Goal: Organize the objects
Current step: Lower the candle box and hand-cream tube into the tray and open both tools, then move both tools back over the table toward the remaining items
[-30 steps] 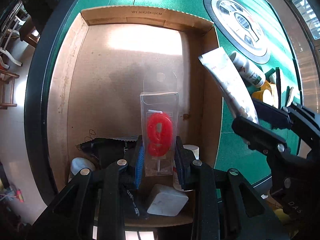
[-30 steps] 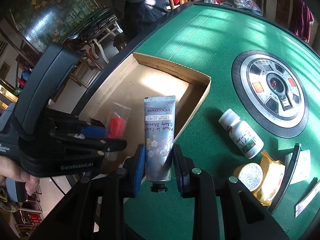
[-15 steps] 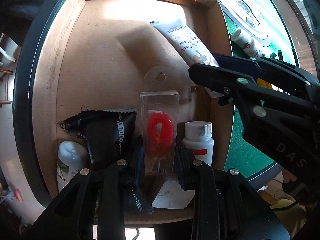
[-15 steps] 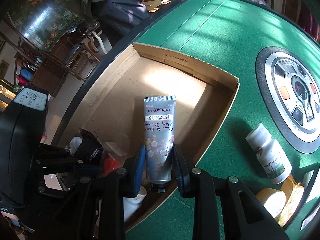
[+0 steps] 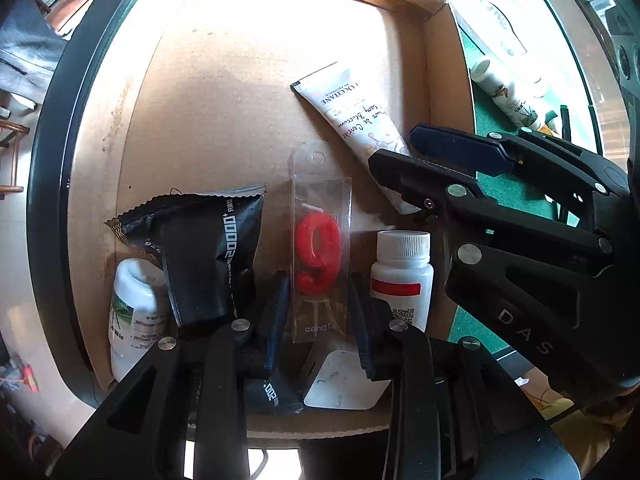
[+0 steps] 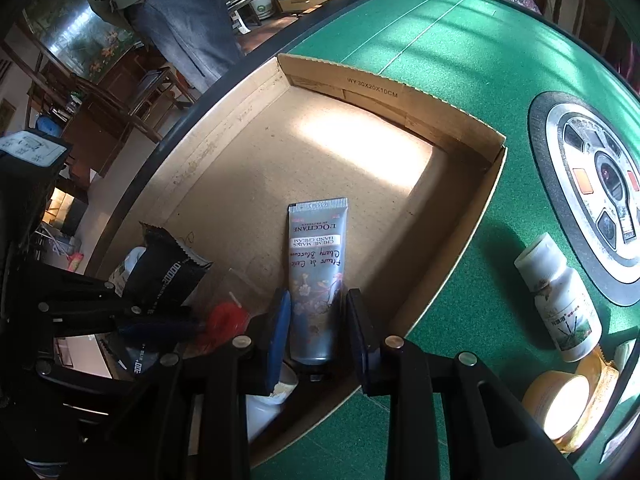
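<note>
A shallow cardboard box [image 5: 224,92] [image 6: 392,92] lies on the green table. My left gripper [image 5: 320,308] holds a clear packet with a red "9" candle [image 5: 320,252] low inside the box, between a black pouch [image 5: 208,256] and a white red-labelled bottle [image 5: 402,276]. My right gripper [image 6: 314,328] holds a L'Occitane hand cream tube [image 6: 318,272] [image 5: 352,120] low over the box floor by its right wall. The jaws of both look slightly parted around their loads.
In the box also lie a white green-labelled bottle [image 5: 132,308] and a white block [image 5: 344,380]. On the green felt [image 6: 460,40] right of the box are a white bottle [image 6: 560,300], a yellow tape roll [image 6: 560,408] and the table's round centre console [image 6: 596,192].
Both grippers have moved down into the box with their loads. The tube has gone from above the right wall to down near the box floor. Both pairs of jaws look a little wider.
</note>
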A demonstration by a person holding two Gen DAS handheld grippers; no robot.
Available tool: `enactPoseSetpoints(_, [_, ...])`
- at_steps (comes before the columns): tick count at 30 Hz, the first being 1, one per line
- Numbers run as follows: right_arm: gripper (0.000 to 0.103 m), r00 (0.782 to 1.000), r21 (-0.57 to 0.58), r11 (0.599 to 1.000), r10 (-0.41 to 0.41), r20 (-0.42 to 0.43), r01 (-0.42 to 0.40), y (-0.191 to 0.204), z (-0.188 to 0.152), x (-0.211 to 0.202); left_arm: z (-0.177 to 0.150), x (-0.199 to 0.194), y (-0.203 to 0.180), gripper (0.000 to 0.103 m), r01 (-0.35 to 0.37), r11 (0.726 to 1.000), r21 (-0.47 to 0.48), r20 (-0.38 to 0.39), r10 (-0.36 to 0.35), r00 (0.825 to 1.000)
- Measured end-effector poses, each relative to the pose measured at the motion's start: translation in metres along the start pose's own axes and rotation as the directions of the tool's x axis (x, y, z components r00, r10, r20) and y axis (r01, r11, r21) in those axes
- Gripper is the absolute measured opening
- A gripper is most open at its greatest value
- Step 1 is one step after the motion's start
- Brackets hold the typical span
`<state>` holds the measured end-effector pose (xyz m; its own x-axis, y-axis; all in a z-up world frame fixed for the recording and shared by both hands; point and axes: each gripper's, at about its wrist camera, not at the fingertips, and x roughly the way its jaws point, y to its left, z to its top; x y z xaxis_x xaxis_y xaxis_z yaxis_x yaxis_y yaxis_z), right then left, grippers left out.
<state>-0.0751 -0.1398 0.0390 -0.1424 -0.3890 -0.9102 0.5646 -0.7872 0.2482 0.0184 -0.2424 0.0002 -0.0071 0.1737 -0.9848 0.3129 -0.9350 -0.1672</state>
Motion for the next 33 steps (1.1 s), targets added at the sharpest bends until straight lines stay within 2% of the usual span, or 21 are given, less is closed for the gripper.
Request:
enactPoseSetpoints(2, [0.042,1.000,-0.005,1.000,0.001,0.018,-0.001,0.001,0.000,-0.006,-0.003,-0.002,-0.002,0.042,-0.004,1.000,-0.004,0.003,0.004,1.000])
enactPoseSetpoints(5, [0.048,0.999,-0.006,1.000,-0.005,0.045,0.005,0.001,-0.001,-0.018,-0.007,-0.009,-0.006,0.058,-0.018,1.000,-0.005,0.016,0.018,1.000])
enactPoseSetpoints(11, [0.051,0.996,0.022,0.999,-0.027,0.082,0.026,-0.010,-0.007,-0.040,-0.015,-0.029,-0.015,0.068,-0.031,1.000,0.001,0.050,0.031,0.998])
enactPoseSetpoints(19, [0.077,0.991,0.156,0.988,-0.017,0.134,-0.004,-0.058,-0.043,-0.077,-0.023,-0.045,-0.046,0.072,-0.022,0.999,0.048,0.075,0.018,0.997])
enactPoseSetpoints(22, [0.078,0.992,0.244,0.970,-0.046,0.117,0.016,-0.086,-0.066,-0.082,-0.007,-0.047,-0.056,0.072,-0.011,0.997,0.083,0.066,0.005,0.998])
enactPoseSetpoints(23, [0.079,0.992,0.267,0.963,-0.059,0.108,0.028,-0.095,-0.073,-0.085,0.010,-0.051,-0.060,0.072,-0.008,0.995,0.097,0.061,0.002,0.998])
enactPoseSetpoints(28, [0.080,0.988,0.372,0.927,-0.101,0.119,0.050,-0.130,-0.107,-0.103,0.015,-0.047,-0.096,0.072,0.008,0.985,0.171,0.049,-0.016,0.999])
enactPoseSetpoints(33, [0.080,0.981,0.502,0.862,-0.148,0.125,0.066,-0.167,-0.139,-0.121,0.029,-0.034,-0.124,0.073,0.048,0.979,0.196,0.070,-0.063,0.996])
